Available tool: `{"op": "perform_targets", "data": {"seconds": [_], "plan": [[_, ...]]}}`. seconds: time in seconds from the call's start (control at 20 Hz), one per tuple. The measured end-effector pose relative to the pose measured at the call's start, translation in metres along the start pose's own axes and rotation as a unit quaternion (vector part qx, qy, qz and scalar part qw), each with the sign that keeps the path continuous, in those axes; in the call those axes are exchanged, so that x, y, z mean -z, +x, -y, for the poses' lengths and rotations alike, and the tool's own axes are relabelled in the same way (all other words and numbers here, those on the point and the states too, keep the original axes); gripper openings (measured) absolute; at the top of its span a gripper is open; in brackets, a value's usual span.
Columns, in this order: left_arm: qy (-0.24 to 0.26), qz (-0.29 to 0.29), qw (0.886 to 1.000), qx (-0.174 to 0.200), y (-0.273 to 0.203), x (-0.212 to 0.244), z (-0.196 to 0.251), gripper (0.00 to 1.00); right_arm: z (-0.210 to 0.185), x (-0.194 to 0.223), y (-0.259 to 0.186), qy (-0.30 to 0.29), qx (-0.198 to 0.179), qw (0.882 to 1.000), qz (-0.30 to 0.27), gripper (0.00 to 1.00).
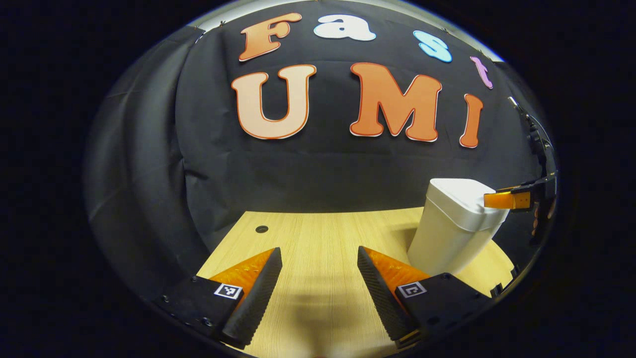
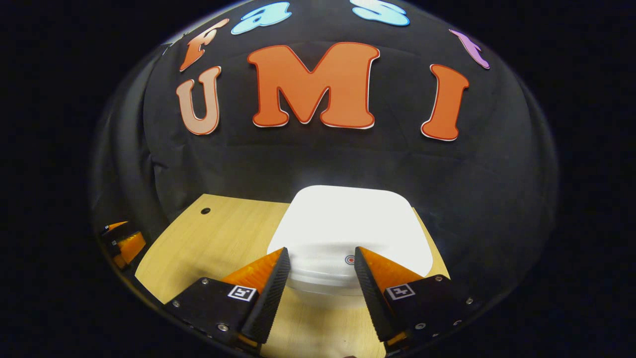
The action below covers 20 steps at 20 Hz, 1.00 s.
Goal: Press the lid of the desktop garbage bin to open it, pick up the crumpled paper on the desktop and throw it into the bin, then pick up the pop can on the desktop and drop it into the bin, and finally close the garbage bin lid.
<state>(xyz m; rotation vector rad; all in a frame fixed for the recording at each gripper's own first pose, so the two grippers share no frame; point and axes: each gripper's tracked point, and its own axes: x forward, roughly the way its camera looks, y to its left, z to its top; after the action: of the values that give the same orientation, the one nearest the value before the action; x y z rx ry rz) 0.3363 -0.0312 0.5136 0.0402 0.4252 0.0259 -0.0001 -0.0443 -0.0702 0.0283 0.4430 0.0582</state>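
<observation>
Right tool (image 2: 318, 271) nearest, fingers spread, nothing between them, poised at the front edge of the bin lid (image 2: 348, 223) beside its small red press mark (image 2: 350, 259). Left tool (image 1: 318, 278) also spread, over bare worktop (image 1: 318, 233). Bin (image 1: 454, 226) stands beyond, lid closed. Judged light, stiff, smooth plastic; could skid or tip, so press down on the mark, not sideways

Bin (image 2: 348, 228) body under its lid

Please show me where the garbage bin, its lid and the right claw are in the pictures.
garbage bin (image 1: 442, 246): left gripper view, on its front wall.
lid (image 2: 348, 223): right gripper view, on its flat top.
right claw (image 2: 322, 278): right gripper view, midway between its fingertips.
</observation>
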Motion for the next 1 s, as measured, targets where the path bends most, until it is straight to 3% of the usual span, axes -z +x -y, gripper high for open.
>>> {"op": "perform_targets", "data": {"seconds": [0.25,0.3,0.55,1.0], "plan": [[0.0,0.046,0.999,0.009,-0.005,-0.042,-0.005,1.0,-0.015,-0.027,-0.012,0.024,0.001,0.998,0.066,0.84],[0.005,0.063,0.998,0.009,-0.005,-0.056,-0.008,0.94,-0.021,-0.033,-0.015,0.025,0.001,0.996,0.081,0.86],[0.028,0.124,0.992,0.0,-0.013,-0.094,-0.015,0.97,-0.05,-0.042,-0.027,-0.016,-0.008,0.993,0.121,0.89],[0.032,0.154,0.987,0.018,-0.019,-0.102,-0.008,0.97,-0.099,-0.045,-0.043,-0.056,-0.048,0.986,0.152,0.89]]}}
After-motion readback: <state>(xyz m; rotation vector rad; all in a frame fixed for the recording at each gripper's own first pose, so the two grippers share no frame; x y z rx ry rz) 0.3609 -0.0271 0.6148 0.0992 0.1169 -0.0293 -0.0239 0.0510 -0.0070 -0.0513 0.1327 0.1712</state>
